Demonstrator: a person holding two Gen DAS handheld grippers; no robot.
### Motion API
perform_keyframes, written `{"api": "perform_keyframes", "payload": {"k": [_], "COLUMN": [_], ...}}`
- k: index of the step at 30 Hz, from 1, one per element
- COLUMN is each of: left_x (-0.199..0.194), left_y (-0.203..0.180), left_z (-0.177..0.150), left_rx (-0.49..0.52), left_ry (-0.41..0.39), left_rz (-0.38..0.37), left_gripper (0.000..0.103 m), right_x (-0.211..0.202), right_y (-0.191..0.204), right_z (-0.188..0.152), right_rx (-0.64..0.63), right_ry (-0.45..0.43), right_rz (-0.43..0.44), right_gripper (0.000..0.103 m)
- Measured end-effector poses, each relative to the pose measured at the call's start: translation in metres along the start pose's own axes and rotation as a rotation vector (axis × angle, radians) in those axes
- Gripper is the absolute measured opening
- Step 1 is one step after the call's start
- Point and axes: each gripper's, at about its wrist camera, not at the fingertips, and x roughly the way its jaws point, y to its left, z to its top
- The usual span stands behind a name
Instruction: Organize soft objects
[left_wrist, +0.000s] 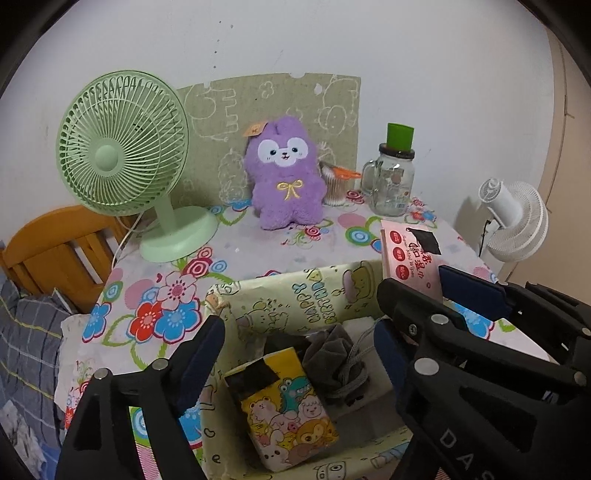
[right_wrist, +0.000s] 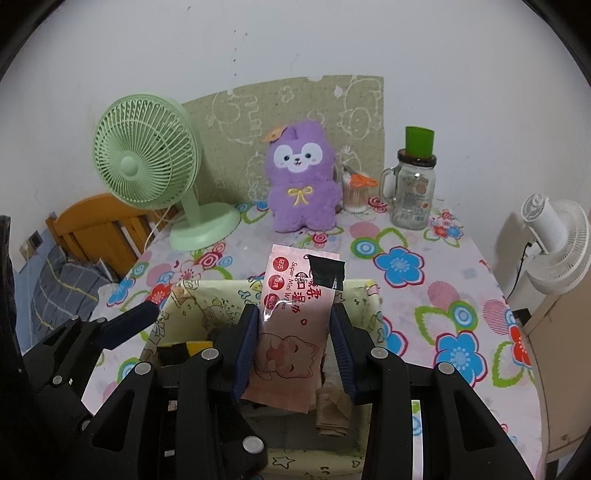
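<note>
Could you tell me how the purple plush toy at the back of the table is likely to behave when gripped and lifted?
The fuzzy purple plush toy with a yellow bow would probably squash between the jaws. It looks light for its size, being soft stuffed fabric. A push would likely topple it, as it stands upright on small feet beside the clear cotton swab tub.

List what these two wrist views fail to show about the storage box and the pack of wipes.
- Storage box floor, right wrist view: mostly hidden by the right gripper and the pink wipes pack held in its jaws.
- Wipes pack lower end, left wrist view: covered by the right gripper's arm.
- Grey pouch, left wrist view: its right part is hidden behind a gripper finger.
- Box near wall: cut off by both views' bottom edges.
</note>
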Motion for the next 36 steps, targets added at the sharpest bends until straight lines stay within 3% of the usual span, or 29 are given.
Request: {"api": "perform_keyframes", "payload": {"k": [10, 12, 14, 19, 26, 36], "left_x": [-0.004, -0.006, -0.007, -0.014, -0.031, -0.06], "left_y": [0.006, 0.006, 0.006, 0.005, -0.002, -0.014], "left_z": [-0.012, -0.014, -0.015, -0.014, -0.017, -0.026], "left_rx": [-0.005, -0.004, -0.007, -0.019, -0.015, -0.014], "left_ry": [0.013, 0.014, 0.015, 0.011, -0.013, -0.046], "left_rz": [-0.004, -0.004, -0.006, -0.005, -0.008, 0.002], "left_gripper": [0.094, 0.095, 0.097, 0.1, 0.102, 0.103], "right_x": [0.007, 0.006, 0.005, -0.004, -0.023, -0.061], "right_y": [0.009, 0.012, 0.012, 0.01, 0.008, -0.004], "right_z": [-0.008, -0.011, -0.012, -0.013, -0.017, -0.027], "right_rx": [-0.031, -0.038, -0.023, -0.008, 0.008, 0.037], "right_ry": [0.032, 0.033, 0.037, 0.032, 0.004, -0.039], "right_rz": [0.041, 0.035, 0.031, 0.008, -0.031, -0.051], "right_gripper": [0.044, 0.053, 0.073, 0.083, 0.09, 0.091]}}
